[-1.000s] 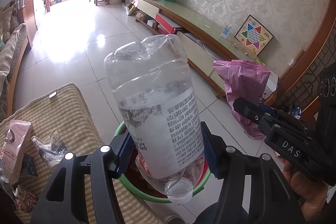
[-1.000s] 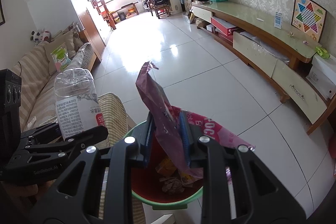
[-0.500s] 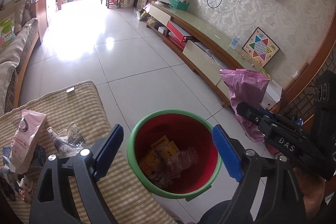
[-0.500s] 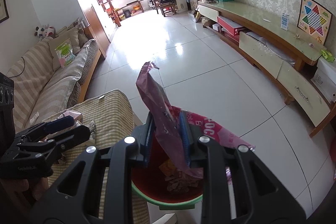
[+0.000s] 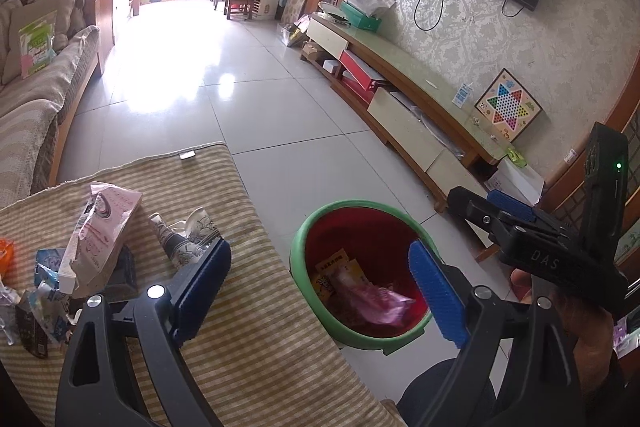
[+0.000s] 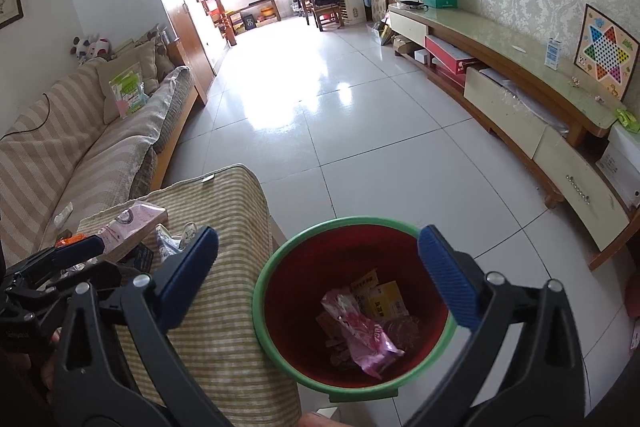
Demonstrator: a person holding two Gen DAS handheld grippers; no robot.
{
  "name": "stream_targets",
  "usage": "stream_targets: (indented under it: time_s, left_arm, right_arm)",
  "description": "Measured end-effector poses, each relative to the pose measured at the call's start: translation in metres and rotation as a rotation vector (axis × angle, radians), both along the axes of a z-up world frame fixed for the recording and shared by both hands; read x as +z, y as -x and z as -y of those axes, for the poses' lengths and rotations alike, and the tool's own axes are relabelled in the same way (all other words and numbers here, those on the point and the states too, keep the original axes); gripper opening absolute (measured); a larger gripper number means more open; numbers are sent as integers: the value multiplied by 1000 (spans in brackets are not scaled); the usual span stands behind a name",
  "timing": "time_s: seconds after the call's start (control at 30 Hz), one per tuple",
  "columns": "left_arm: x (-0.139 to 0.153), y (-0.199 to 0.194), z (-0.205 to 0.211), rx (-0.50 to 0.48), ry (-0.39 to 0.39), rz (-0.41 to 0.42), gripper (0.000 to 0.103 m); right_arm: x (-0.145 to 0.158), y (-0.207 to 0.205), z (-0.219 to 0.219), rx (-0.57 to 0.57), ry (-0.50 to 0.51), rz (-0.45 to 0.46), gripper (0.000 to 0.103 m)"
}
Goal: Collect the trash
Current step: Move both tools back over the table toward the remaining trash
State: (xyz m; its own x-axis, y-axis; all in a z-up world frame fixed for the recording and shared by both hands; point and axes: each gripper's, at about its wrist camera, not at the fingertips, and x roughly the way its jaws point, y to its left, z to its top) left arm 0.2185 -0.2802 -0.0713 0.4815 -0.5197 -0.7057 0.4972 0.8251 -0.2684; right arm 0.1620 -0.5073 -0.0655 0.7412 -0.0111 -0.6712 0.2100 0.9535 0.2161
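A red bin with a green rim (image 5: 316, 227) (image 6: 264, 279) stands on the floor beside a striped-cloth table (image 5: 256, 307) (image 6: 236, 291). A pink snack bag (image 5: 376, 303) (image 6: 360, 327) lies inside it on yellow wrappers. My left gripper (image 5: 320, 287) is open and empty, over the table edge and bin. My right gripper (image 6: 320, 275) is open and empty above the bin; it also shows in the left wrist view (image 5: 508, 211). A pink packet (image 5: 100, 227) (image 6: 132, 219), a crumpled wrapper (image 5: 180, 235) and other small trash lie on the table.
A striped sofa (image 6: 80, 155) runs along the left. A low TV cabinet (image 6: 520, 99) with a checkers board (image 6: 604, 55) lines the right wall. White tiled floor (image 6: 360, 131) stretches ahead.
My left gripper opened and the plastic bottle dropped from it; it then swung left towards the table. My right gripper opened and the pink bag fell into the bin.
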Motion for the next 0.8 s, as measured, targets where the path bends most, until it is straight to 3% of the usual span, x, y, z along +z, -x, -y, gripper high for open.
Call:
stream_targets:
  time_s: [0.07, 0.4, 0.53, 0.67, 0.8]
  left_arm:
    - [2, 5, -10, 4, -7, 19, 93]
    - [21, 33, -80, 88, -19, 72, 95]
    - [22, 42, -119, 193, -54, 67, 95]
    - [25, 52, -169, 313, -19, 58, 95]
    - [27, 68, -216, 392, 22, 75, 95]
  right_arm:
    - [1, 0, -3, -8, 10, -9, 99]
    - [10, 8, -58, 47, 40, -22, 99]
    - [23, 17, -93, 68, 40, 23, 99]
    - [35, 30, -127, 155, 0, 105, 99]
    - [34, 28, -162, 184, 48, 91, 99]
